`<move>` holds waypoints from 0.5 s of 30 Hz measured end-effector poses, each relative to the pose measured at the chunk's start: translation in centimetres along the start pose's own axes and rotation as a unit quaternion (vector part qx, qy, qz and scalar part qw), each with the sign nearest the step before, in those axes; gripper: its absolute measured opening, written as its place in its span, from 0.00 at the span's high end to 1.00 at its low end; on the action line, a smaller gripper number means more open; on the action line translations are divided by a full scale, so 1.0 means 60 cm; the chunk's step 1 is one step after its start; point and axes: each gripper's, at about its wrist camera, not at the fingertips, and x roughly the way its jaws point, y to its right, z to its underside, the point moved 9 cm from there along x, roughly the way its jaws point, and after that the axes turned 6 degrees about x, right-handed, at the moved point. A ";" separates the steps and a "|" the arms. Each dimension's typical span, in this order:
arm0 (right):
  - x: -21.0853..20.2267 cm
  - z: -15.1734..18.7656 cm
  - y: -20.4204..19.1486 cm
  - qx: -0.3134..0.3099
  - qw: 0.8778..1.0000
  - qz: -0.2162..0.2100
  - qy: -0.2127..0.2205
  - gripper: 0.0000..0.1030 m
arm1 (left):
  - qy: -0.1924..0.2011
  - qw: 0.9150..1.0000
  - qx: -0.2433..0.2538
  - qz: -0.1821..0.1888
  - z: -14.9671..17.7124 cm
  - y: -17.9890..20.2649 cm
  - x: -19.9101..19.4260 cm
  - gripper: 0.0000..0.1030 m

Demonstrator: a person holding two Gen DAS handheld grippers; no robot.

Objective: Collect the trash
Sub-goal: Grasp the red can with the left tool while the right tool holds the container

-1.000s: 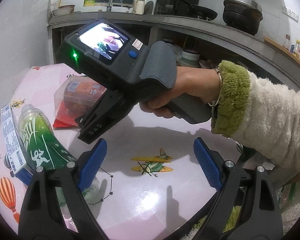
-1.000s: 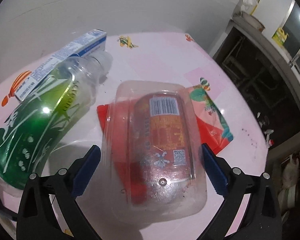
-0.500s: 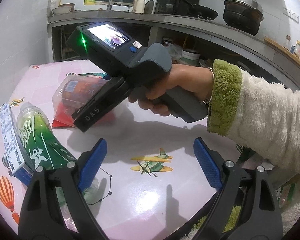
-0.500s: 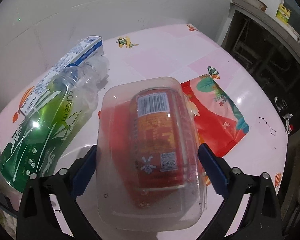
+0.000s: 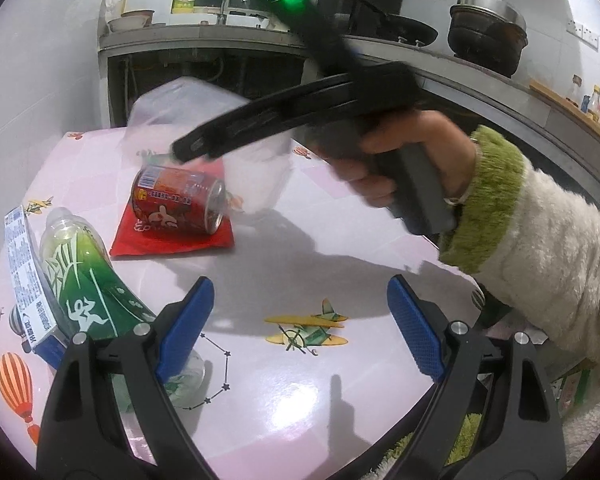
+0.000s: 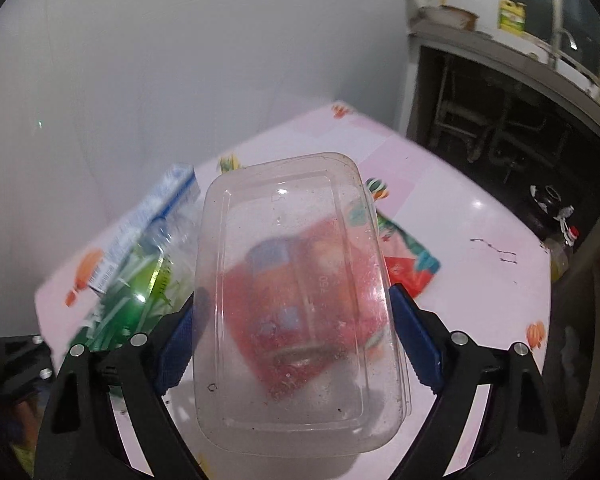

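Pink table point(image 5: 340, 400): near half bare under the left gripper point(image 5: 300, 324), jaws wide and empty; trash gathered toward the wall-side edge. Clear plastic box point(image 6: 296, 300): empty, lifted off the table, clasped across its width by the right gripper point(image 6: 292, 340), whose jaws had just been closing onto it. Below it lay a red can point(image 5: 178, 204) on a red wrapper point(image 5: 172, 240), beside a green bottle point(image 5: 88, 288) and carton point(image 5: 24, 280).

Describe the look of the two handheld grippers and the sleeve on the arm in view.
Left gripper: black plastic arms with silver screws and blue textured pads. Right gripper: the same build; from the left wrist view its body is black with a grey ribbed handle and a green light. The sleeve is cream fleece with a green cuff; a thin bracelet sits at the wrist.
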 end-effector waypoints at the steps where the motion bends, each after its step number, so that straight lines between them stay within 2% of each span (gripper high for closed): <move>1: -0.018 0.001 0.005 0.009 1.000 0.000 0.011 0.16 | 0.002 1.000 0.001 0.000 -0.002 -0.002 -0.004 0.18; 5: -0.089 0.017 0.032 0.049 0.998 0.012 0.046 0.16 | 0.017 1.000 0.009 -0.009 -0.026 -0.020 -0.022 0.18; 9: -0.135 0.060 0.065 0.085 0.994 0.038 0.056 0.16 | 0.027 0.999 0.030 -0.024 -0.060 -0.036 -0.033 0.18; 13: -0.154 0.122 0.093 0.126 0.990 0.055 0.044 0.16 | 0.021 0.991 0.118 -0.059 -0.097 -0.044 -0.035 0.18; 14: -0.156 0.136 0.098 0.134 0.989 0.056 0.042 0.16 | 0.019 0.986 0.152 -0.069 -0.105 -0.043 -0.034 0.18; 15: -0.157 0.143 0.102 0.139 0.988 0.056 0.040 0.16 | 0.017 0.975 0.205 -0.084 -0.114 -0.042 -0.030 0.18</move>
